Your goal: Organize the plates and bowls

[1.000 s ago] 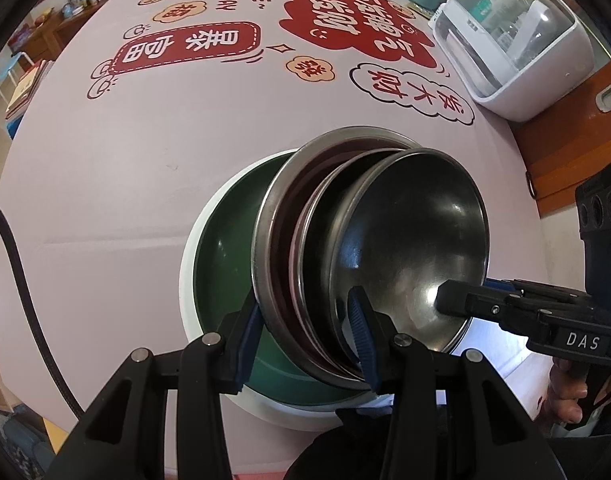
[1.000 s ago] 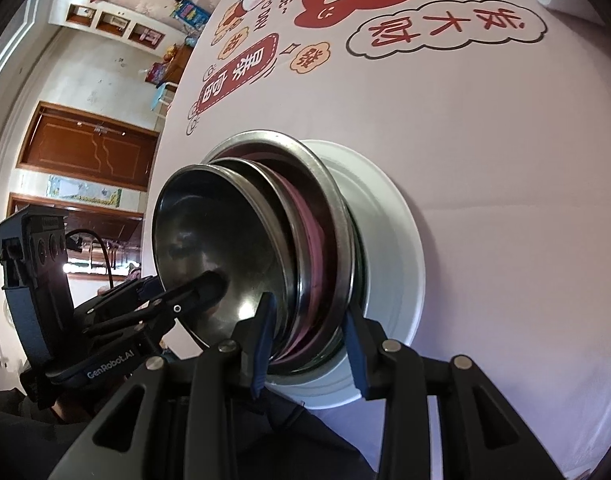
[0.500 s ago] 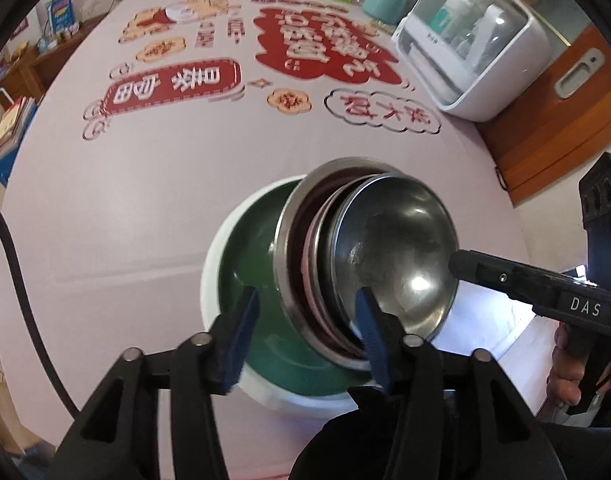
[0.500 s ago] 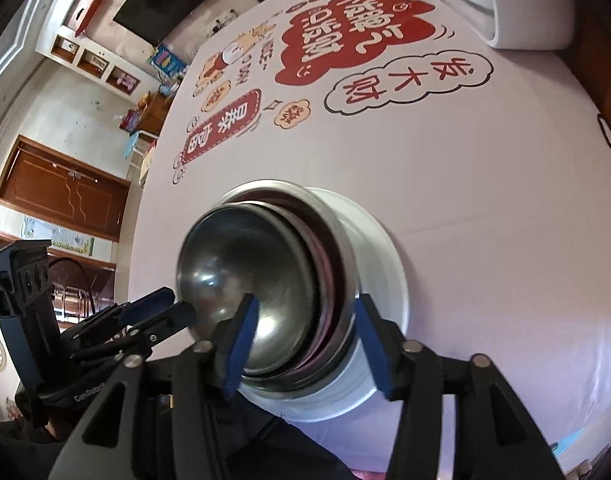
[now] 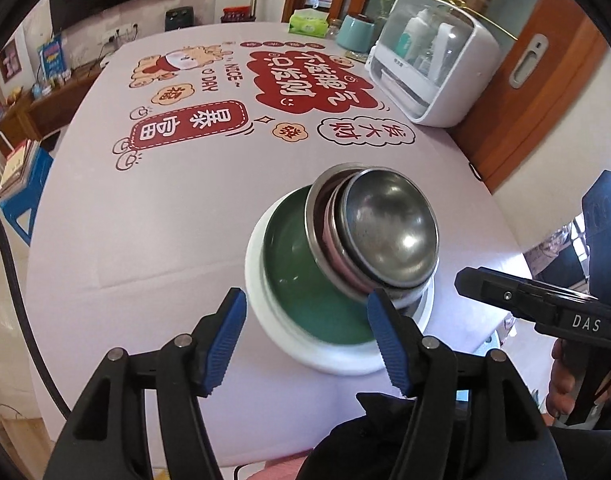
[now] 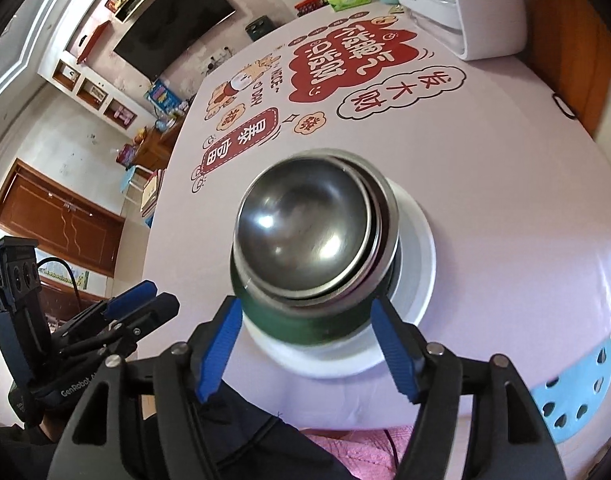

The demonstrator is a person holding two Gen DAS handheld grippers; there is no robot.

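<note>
A stack of dishes sits near the table's front edge: a white plate [image 5: 265, 312] at the bottom, a green bowl [image 5: 301, 280] on it, then nested steel bowls with a pink one between, the top steel bowl [image 5: 389, 232] tilted. The same stack shows in the right wrist view: white plate [image 6: 417, 276], green bowl [image 6: 305, 324], top steel bowl [image 6: 301, 228]. My left gripper [image 5: 305, 340] is open and empty, just short of the stack. My right gripper [image 6: 307, 348] is open and empty, also just short of it; it shows in the left wrist view [image 5: 489, 284].
The round table has a pink cloth [image 5: 165, 208] with red printed patterns. A white storage box [image 5: 433, 68], a teal cup [image 5: 355, 32] and a green tissue pack [image 5: 307, 24] stand at the far right. A blue stool [image 6: 581, 380] stands beside the table.
Both grippers let go of the stack's rims, opened wide and pulled back toward the table's front edge. The stack stays on the white plate.
</note>
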